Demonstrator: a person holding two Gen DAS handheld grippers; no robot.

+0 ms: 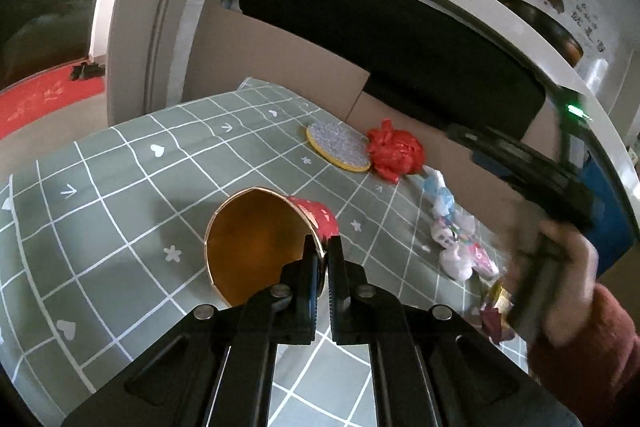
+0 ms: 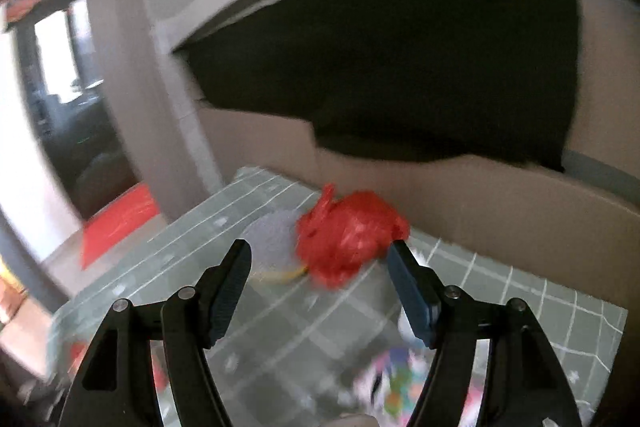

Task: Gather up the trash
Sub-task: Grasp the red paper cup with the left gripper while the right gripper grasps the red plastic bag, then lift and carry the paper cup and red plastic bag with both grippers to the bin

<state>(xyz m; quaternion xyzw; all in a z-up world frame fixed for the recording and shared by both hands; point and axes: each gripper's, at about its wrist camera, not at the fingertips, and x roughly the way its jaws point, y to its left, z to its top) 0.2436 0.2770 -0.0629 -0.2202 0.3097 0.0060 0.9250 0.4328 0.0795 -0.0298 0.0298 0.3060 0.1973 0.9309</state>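
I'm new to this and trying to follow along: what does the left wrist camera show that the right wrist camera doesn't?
Only the left wrist view shows the left gripper shut on the rim of a red paper cup, plus the person's hand holding the other tool.

Only the right wrist view shows the right gripper with its fingers wide open and nothing between them, aimed toward the trash.

Both show the crumpled red plastic bag, the round pad beside it, colourful wrappers and the green checked tablecloth.
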